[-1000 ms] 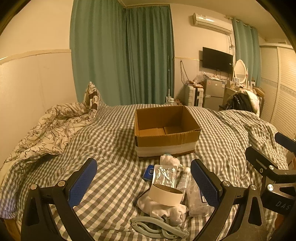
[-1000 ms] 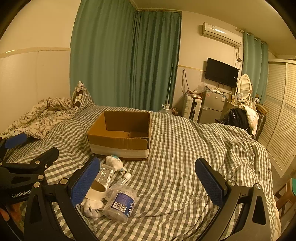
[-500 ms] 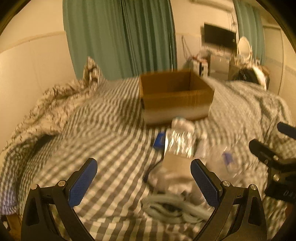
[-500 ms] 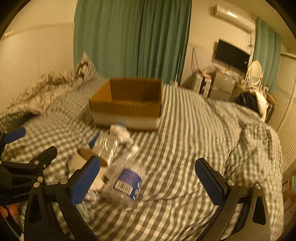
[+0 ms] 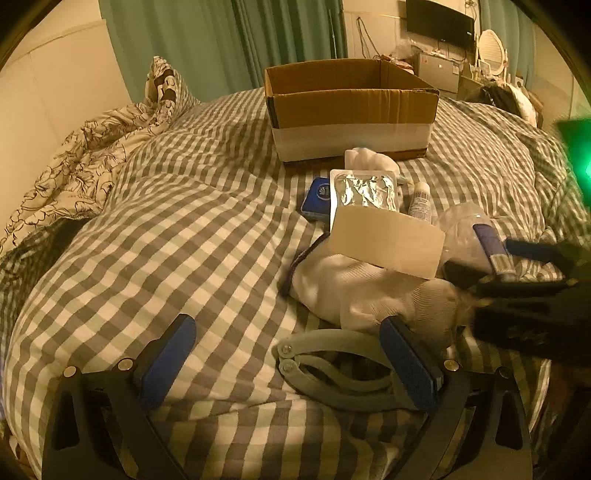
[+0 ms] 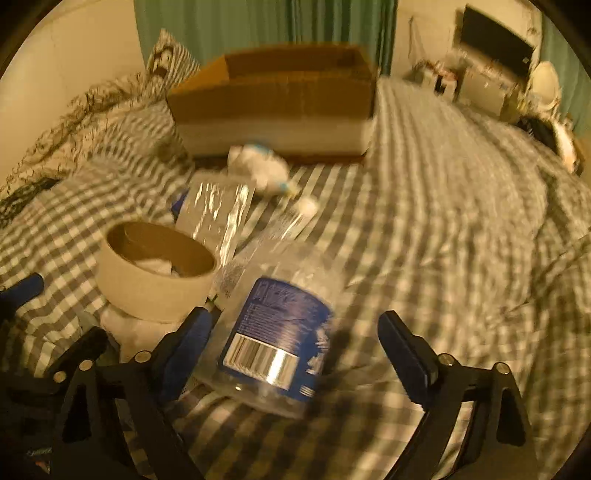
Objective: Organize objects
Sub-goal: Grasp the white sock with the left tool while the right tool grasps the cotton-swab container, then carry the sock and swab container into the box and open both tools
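An open cardboard box (image 5: 351, 107) sits on the checked bed; it also shows in the right wrist view (image 6: 280, 99). In front of it lies a pile: a tape roll (image 5: 386, 240), a foil pack (image 5: 364, 194), a blue card box (image 5: 317, 195), a small tube (image 5: 420, 203), white socks (image 5: 362, 291), a grey hand-grip tool (image 5: 332, 369) and a clear plastic bottle with a blue label (image 6: 273, 332). My left gripper (image 5: 288, 362) is open over the grey tool. My right gripper (image 6: 295, 350) is open, low around the bottle.
A crumpled patterned duvet (image 5: 85, 155) lies at the left by the wall. Green curtains (image 5: 229, 40) hang behind the bed. A TV (image 5: 439, 18), fridge and dresser stand at the far right. The bed's right side is rumpled checked cover (image 6: 461, 221).
Both grippers have moved forward and down toward the pile. The right one now straddles the bottle; the left one is over the grey tool. Both stayed open.
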Demonstrator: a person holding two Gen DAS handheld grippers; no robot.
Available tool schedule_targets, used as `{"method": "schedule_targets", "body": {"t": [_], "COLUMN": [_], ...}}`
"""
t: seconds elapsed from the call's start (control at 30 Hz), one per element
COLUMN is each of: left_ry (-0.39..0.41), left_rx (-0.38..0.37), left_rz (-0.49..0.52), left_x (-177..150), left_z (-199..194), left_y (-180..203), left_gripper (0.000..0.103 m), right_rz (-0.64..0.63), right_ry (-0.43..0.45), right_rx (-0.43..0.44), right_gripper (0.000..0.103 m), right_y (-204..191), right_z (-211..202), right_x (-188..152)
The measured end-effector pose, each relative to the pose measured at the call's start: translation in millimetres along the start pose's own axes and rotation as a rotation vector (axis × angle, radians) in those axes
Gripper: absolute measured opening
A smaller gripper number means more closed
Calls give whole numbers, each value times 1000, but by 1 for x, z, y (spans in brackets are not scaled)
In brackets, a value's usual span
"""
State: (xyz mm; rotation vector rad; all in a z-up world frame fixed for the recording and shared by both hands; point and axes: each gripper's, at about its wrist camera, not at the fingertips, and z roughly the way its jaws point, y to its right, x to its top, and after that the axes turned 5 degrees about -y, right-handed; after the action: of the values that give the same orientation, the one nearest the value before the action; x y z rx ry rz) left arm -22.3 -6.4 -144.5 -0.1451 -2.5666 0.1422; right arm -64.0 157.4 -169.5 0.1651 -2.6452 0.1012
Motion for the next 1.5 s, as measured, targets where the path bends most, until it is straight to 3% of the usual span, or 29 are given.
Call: {"method": "schedule_targets", "body": {"t": [0.03, 0.1, 0.23, 0.37, 0.67, 0.7, 0.77, 0.87, 0.93, 1.03, 1.13, 1.5], "left_ry": [1, -1, 7, 7, -1, -3, -4, -4, 5, -6, -8, 93], "left_rx": [-3, -12, -79, -103, -185, -198, -203, -218, -231, -261, -241, -239], "left_rz": [3, 13, 14, 57, 114, 126, 159, 197, 196, 174, 153, 134], "left_x": [0, 1, 7, 16, 30, 31, 32, 32, 33, 31, 26, 39], "left_z": [0, 0, -4, -3, 16, 19, 23, 19, 10, 5, 1, -44], "left_y": [2, 6, 19, 42, 69, 72, 79, 80, 71, 54, 41, 26], "left_gripper": [102, 102, 102, 101, 94, 88, 86, 64, 42, 25, 6, 4], "right_rz": [0, 0, -32, 23, 21, 17, 14, 17, 19, 19, 11, -16], "right_ry": [-20, -30, 63, 126, 137, 141, 145, 156, 168, 186, 199, 227], "right_rx": [28, 63, -13, -29, -14, -12, -17, -29, -38, -48, -47, -49], "right_gripper": [77, 69, 66, 61, 61, 61, 61, 61, 61, 61, 61, 61], "right_y": [-1, 0, 14, 40, 43, 42, 42, 44, 45, 43, 39, 31], "right_z": [6, 7, -25, -51, -58, -59, -62, -69, -75, -84, -90, -100], "right_x": [-2, -6, -10, -5, -5, -5, -7, -9, -10, -10, -10, -9]}}
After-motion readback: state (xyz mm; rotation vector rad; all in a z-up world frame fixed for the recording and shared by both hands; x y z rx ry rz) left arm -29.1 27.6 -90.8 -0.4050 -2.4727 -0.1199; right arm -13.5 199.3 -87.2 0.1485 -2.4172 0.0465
